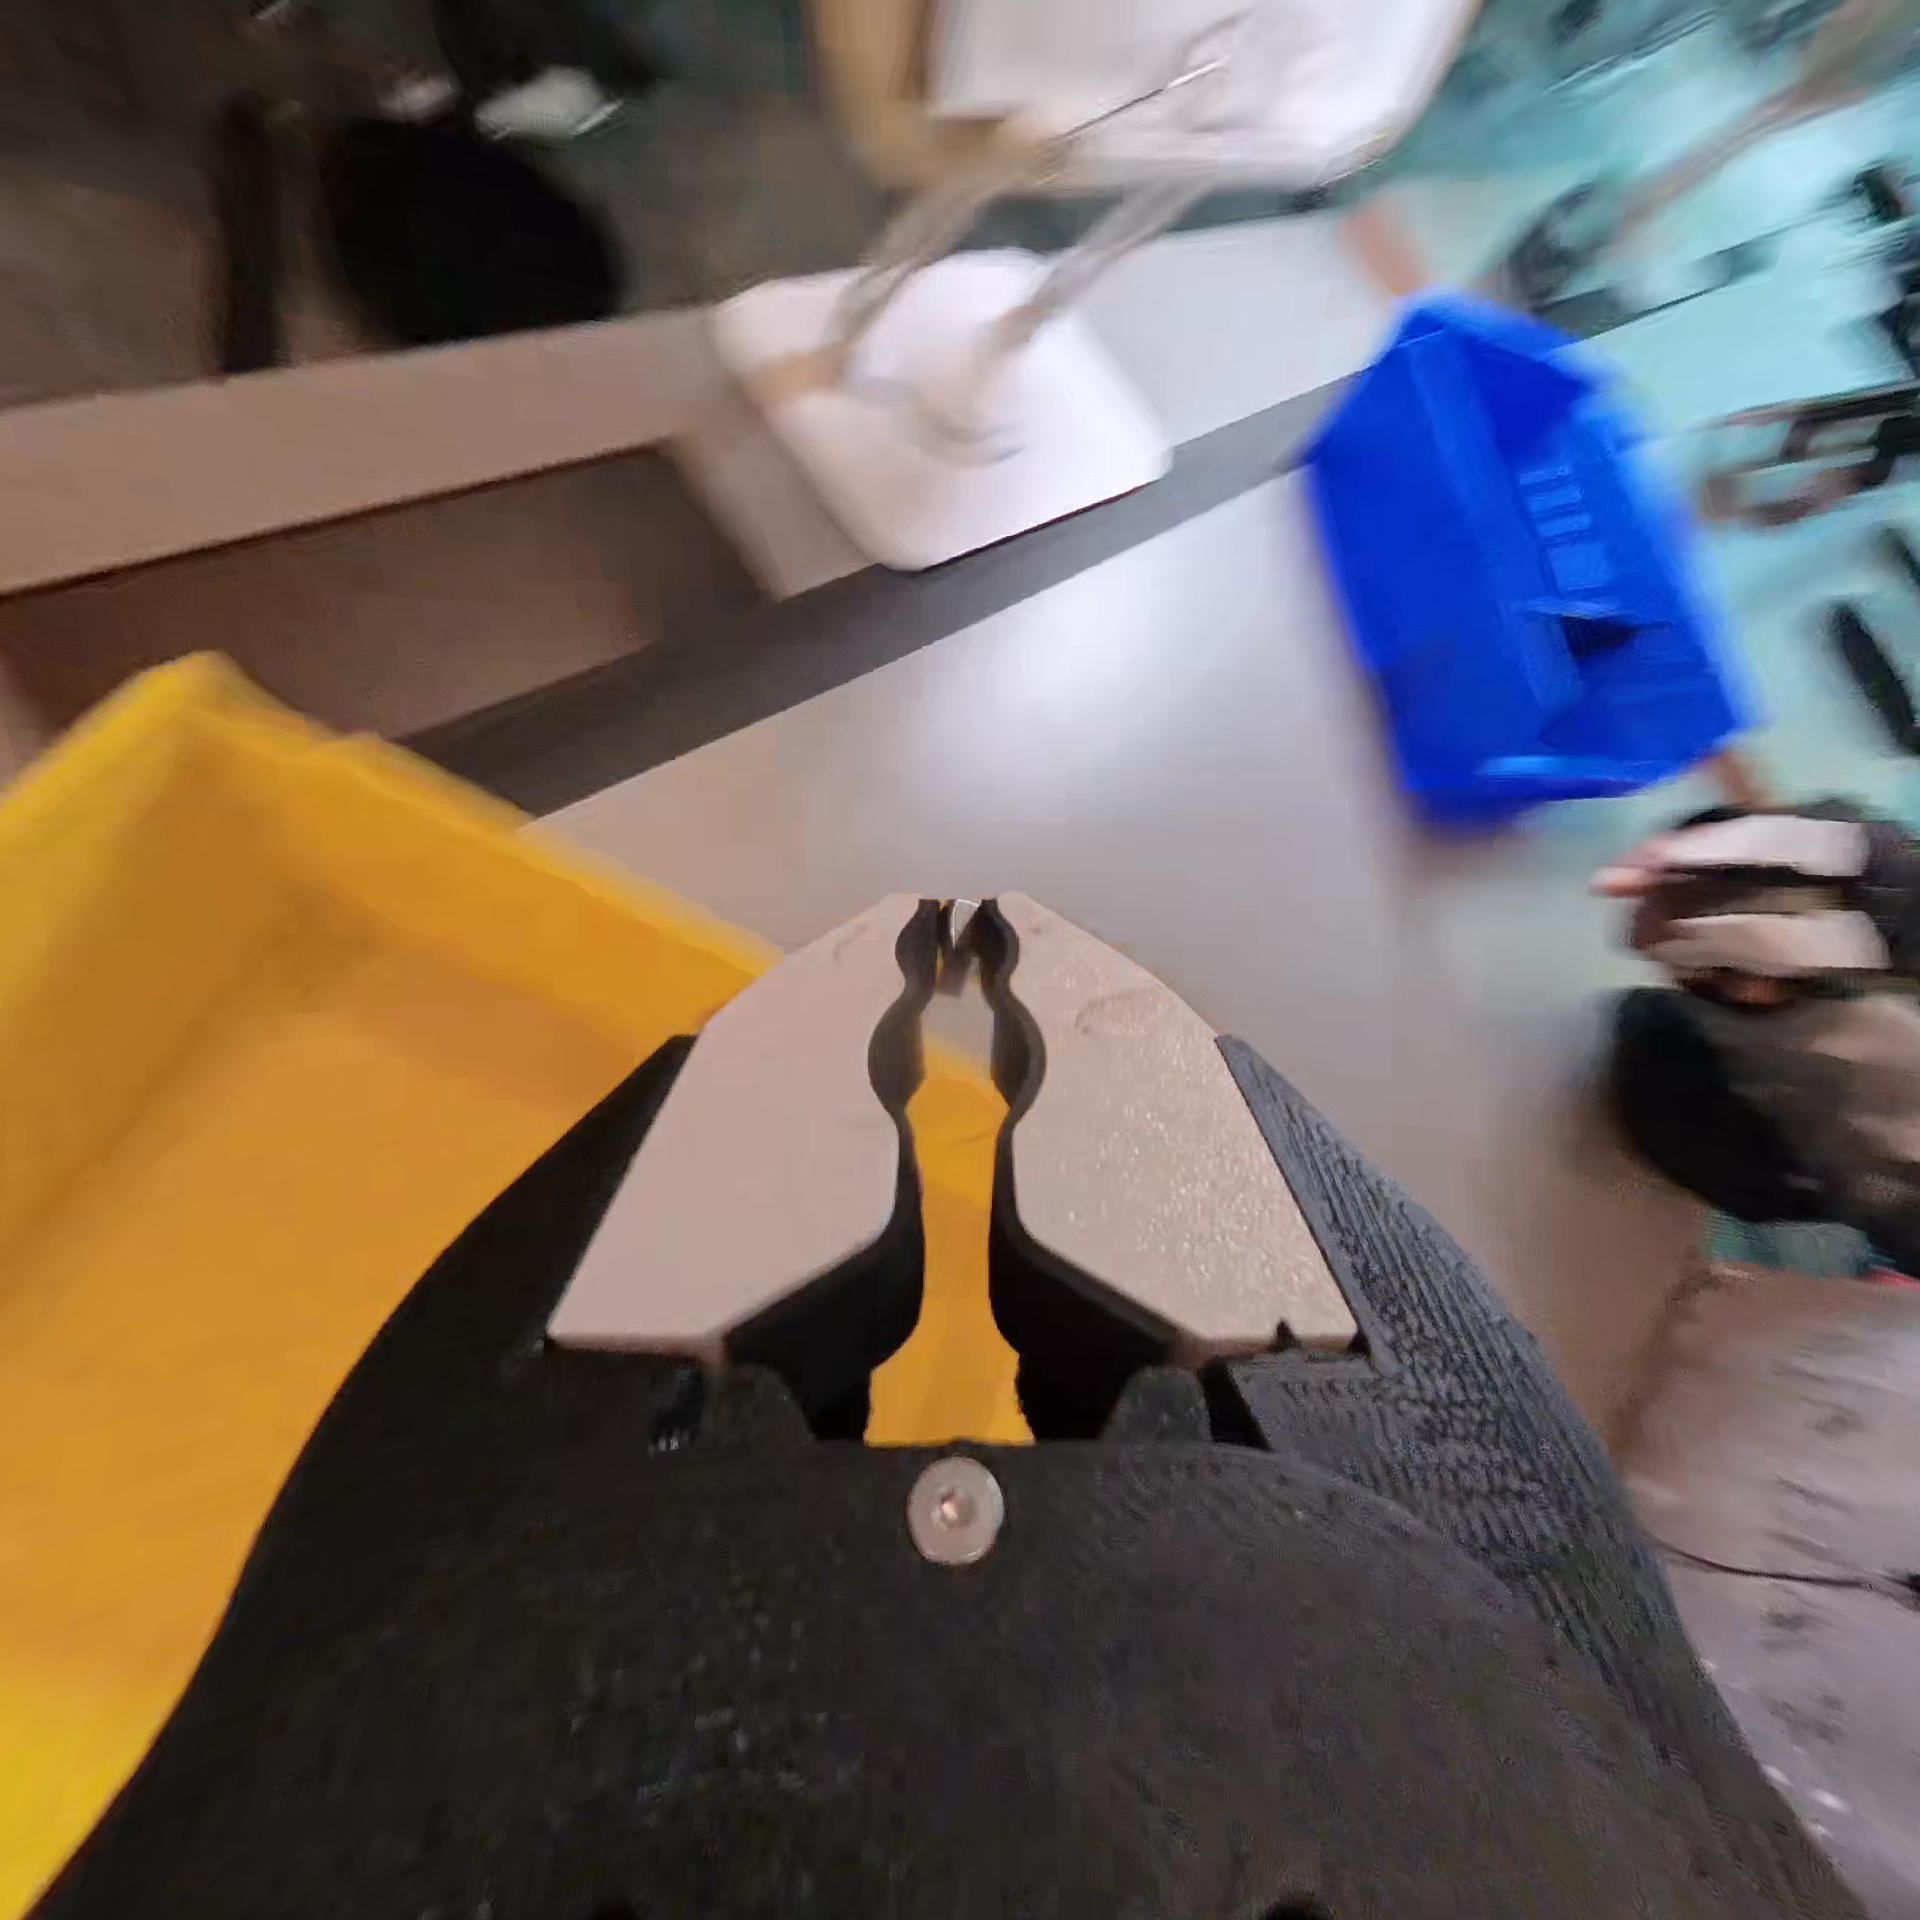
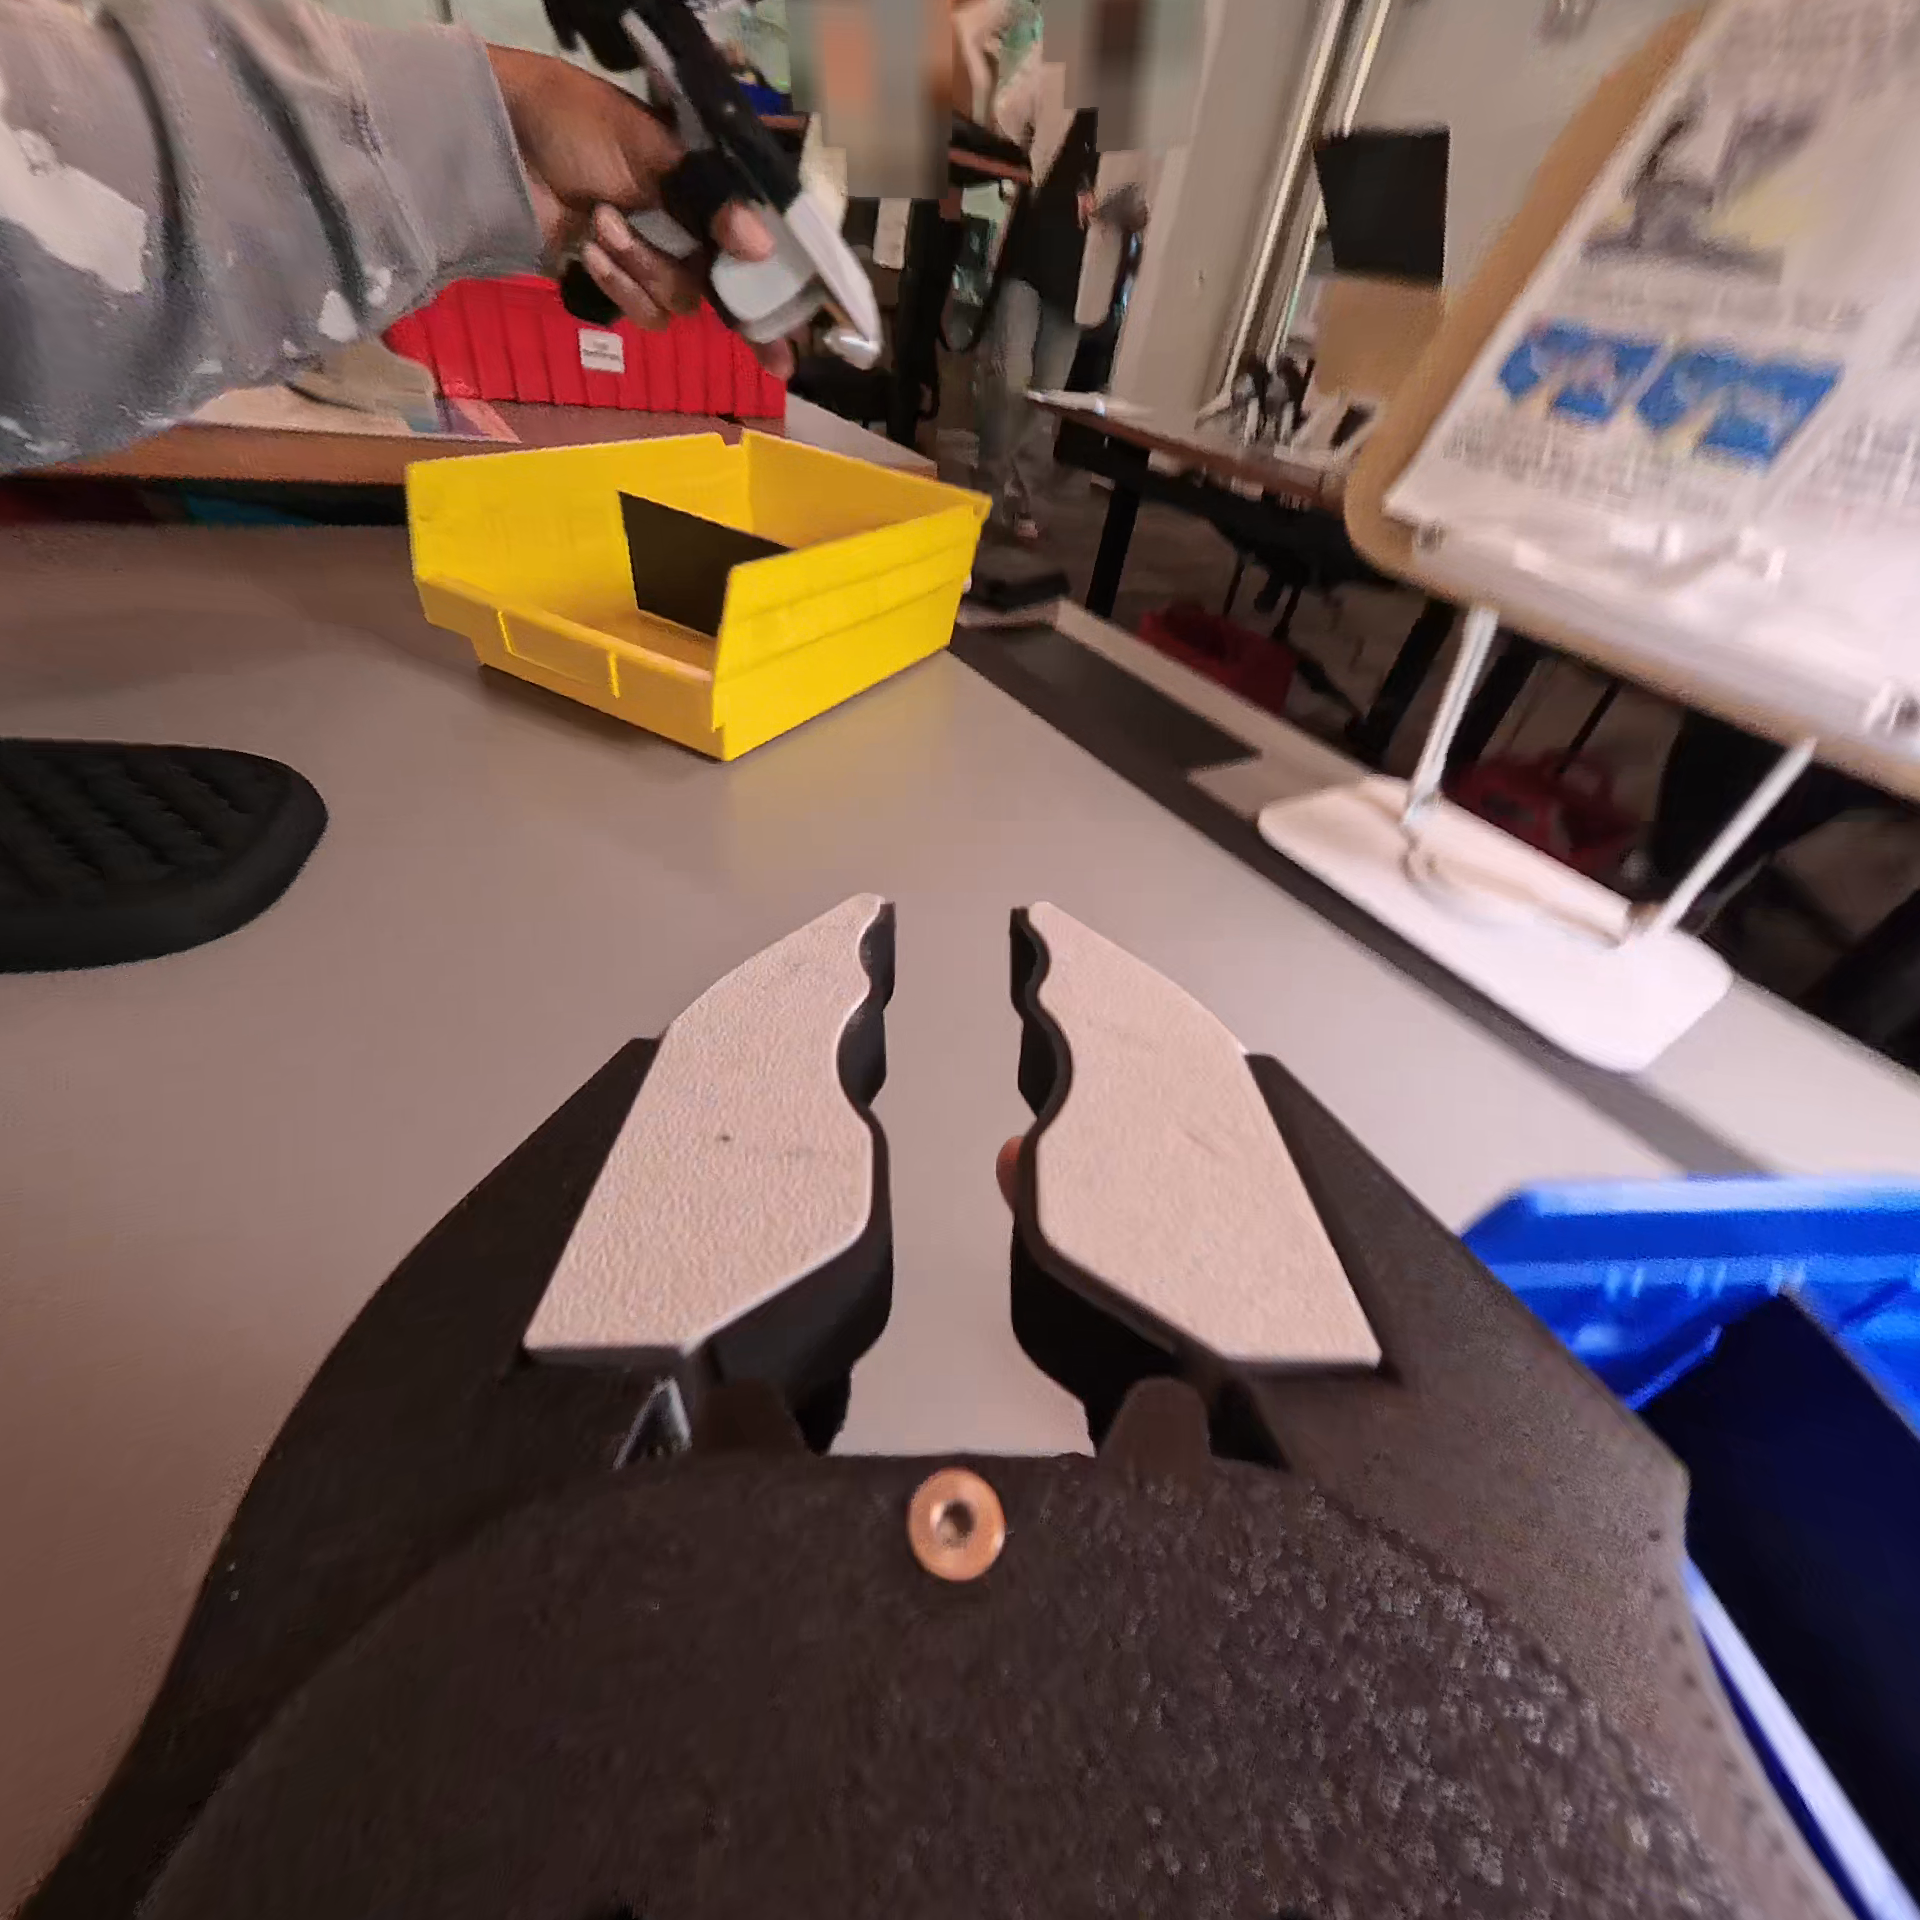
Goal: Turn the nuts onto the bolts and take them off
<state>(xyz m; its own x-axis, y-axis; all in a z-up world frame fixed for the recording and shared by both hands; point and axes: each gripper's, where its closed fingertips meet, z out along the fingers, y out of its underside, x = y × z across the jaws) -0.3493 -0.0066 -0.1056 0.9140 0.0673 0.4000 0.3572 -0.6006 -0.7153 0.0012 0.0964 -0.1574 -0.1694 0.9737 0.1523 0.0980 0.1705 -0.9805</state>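
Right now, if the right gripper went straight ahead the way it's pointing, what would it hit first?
Probably the bare grey table. The right gripper is open, and only tabletop shows between and beyond its fingers. The yellow bin sits farther off and left of that line, though depth is unclear.

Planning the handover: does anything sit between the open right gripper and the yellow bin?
Nothing visible does. Bare table runs from the right gripper to the yellow bin; the black mat lies off to the left.
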